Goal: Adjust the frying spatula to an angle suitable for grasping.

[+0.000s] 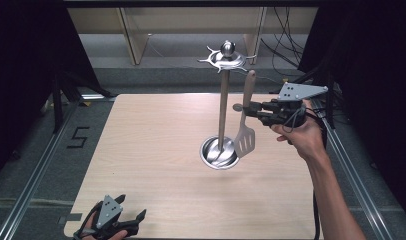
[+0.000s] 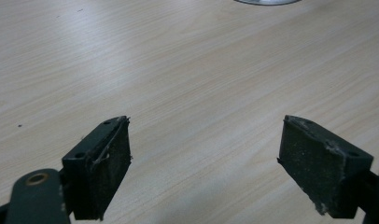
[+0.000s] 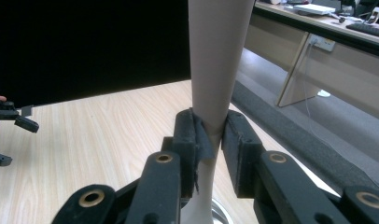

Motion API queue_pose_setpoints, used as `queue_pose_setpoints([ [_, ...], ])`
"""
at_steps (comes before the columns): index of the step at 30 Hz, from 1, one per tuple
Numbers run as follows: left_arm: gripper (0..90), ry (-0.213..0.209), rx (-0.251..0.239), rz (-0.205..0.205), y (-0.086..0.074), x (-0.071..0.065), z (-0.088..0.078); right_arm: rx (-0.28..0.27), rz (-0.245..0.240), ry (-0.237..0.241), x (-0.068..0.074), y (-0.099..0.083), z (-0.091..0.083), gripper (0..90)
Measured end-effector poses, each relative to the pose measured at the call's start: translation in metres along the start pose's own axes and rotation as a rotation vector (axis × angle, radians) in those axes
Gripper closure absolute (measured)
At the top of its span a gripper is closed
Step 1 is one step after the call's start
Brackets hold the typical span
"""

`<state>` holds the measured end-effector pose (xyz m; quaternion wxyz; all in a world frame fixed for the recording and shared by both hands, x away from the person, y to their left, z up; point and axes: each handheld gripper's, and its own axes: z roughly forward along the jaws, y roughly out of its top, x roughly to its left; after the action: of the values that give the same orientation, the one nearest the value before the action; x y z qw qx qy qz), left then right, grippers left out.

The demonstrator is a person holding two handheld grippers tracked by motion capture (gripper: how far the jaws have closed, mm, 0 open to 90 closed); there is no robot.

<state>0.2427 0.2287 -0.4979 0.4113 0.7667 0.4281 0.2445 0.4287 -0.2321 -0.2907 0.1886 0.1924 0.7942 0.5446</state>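
Right gripper (image 1: pixel 247 111) pinching the wooden handle of a slotted spatula (image 1: pixel 244 141), pads pressed on it from both sides. Spatula held upright above the table (image 1: pixel 151 150), blade hanging down just beside the pole of a metal utensil stand (image 1: pixel 222 100), over the rim of the stand's round base (image 1: pixel 218 152). Hard to tell from the high view whether blade and base touch. Handle top reaching up near the stand's hooked crown (image 1: pixel 226 59), not hung on any hook.

In the right gripper view, only a stretch of the spatula (image 3: pixel 215 70) handle visible: top cut off by the upper edge, lower part hidden behind the right gripper (image 3: pixel 211 140), blade out of sight. A sliver of the round base (image 3: pixel 220 217) peeking out at the bottom between the linkages. Far left, part of the left gripper (image 3: pixel 10 135) cropped by the edge.

Left gripper (image 1: pixel 131 220) low at the near edge of the table, partly cut off by the bottom of the high view, jaws spread with nothing between them. Spread far plainer in the left gripper view: left gripper (image 2: pixel 204 163) with two black pads well apart over bare table (image 2: pixel 178 70), worn pad edges visible, and just a thin arc of the round base (image 2: pixel 267 2) clipped at the top edge.
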Motion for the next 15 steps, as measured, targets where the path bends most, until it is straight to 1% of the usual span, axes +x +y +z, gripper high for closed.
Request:
queue_pose_setpoints([
  [1,15.8,-0.001,0.0,0.0,0.0,0.0,0.0,0.0,-0.005,0.004,-0.001,0.0006,0.0008,76.5],
  [2,15.8,0.0,0.001,0.001,0.0,0.0,-0.0001,-0.007,-0.016,-0.004,-0.0018,0.001,0.0012,76.5],
  [3,15.8,0.0,0.001,0.001,0.0,0.0,-0.0001,-0.007,-0.016,-0.004,-0.0018,0.001,0.0012,76.5],
  [4,15.8,0.0,0.0,0.001,0.0,-0.0001,-0.0001,0.004,-0.021,0.005,-0.0026,0.0029,0.0009,76.5],
  [5,15.8,0.0,0.0,0.001,0.0,-0.0001,-0.0001,0.004,-0.021,0.005,-0.0026,0.0029,0.0009,76.5],
  [6,15.8,-0.001,0.001,0.001,0.0,-0.0001,-0.0002,0.006,-0.015,0.011,-0.0023,0.0033,0.001,76.5],
  [7,15.9,0.0,0.0,0.0,0.0,-0.0002,-0.0001,0.003,0.001,0.004,-0.0011,0.0035,0.0016,76.5],
  [8,15.9,-0.001,0.0,0.0,-0.0001,-0.0003,-0.0001,0.001,-0.016,0.002,-0.003,0.0043,0.0018,76.5],
  [9,15.8,-0.001,0.0,0.0,0.0,-0.0004,-0.0002,0.019,-0.002,0.01,-0.0026,0.0053,0.0017,76.5],
  [10,15.8,-0.001,0.0,0.0,0.0,-0.0004,-0.0002,0.012,0.001,0.014,-0.0026,0.0057,0.0025,76.5],
  [11,15.8,-0.001,-0.003,-0.002,0.0,-0.0006,-0.0002,0.012,-0.016,-0.001,-0.004,0.0063,0.0029,76.5],
  [12,15.8,-0.001,-0.003,-0.001,0.0,-0.0006,-0.0002,0.009,-0.004,0.007,-0.0037,0.0063,0.0039,76.5],
  [13,15.9,-0.001,-0.002,-0.001,0.0,-0.0006,-0.0002,0.01,-0.014,0.013,-0.0049,0.0066,0.0044,76.5],
  [14,15.8,-0.001,-0.001,0.0,0.0,-0.0005,-0.0002,0.022,-0.002,0.019,-0.0047,0.0067,0.0039,76.5],
  [15,15.8,-0.001,-0.002,-0.001,-0.0001,-0.0006,-0.0001,0.032,0.001,0.014,-0.0047,0.0067,0.0041,76.5],
])
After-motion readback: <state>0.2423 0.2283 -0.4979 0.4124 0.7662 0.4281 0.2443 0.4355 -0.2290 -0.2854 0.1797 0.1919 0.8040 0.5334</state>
